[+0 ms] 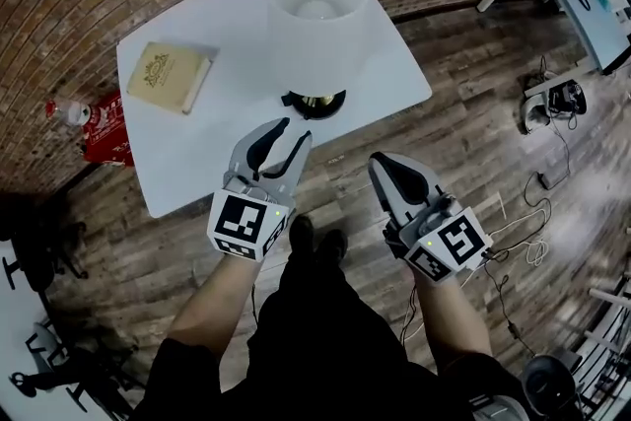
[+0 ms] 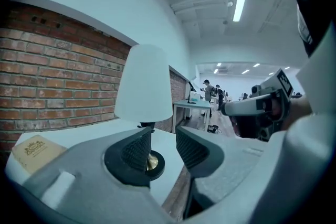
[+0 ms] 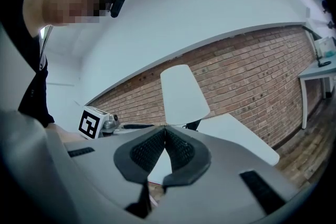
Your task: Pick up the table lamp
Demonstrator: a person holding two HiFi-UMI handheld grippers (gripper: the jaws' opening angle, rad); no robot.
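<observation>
Lamp [image 1: 317,20]: stands upright on the white surface [image 1: 197,148], close to its front edge, with a white shade [image 1: 317,10] over a dark round base [image 1: 314,102] that has a brass centre. Touches neither gripper.

Left gripper [image 1: 294,129]: hangs over the front edge of the surface, just short of the base and aimed at it. Jaws spread, with nothing between the ribbed pads [image 2: 137,150]. In the left gripper view, looks straight along the jaws at the lamp, with the base showing partly behind the left pad and the gap, and the shade rising above them.

Right gripper [image 1: 377,159]: hangs off the surface, over the wooden floor [image 1: 473,143], to the right of the left gripper and apart from it. Jaws pressed together at the tips, pinching nothing. In the right gripper view, shows the shade just above the closed tips and the left gripper's marker cube [image 3: 90,121] off to the left.

Tan book [image 1: 170,74]: lies flat on the surface, left of the lamp and well apart from it.

On the floor by the surface's left corner: a red pack [image 1: 106,128] and a bottle [image 1: 67,113]. Behind the surface: a brick wall [image 2: 58,81].
</observation>
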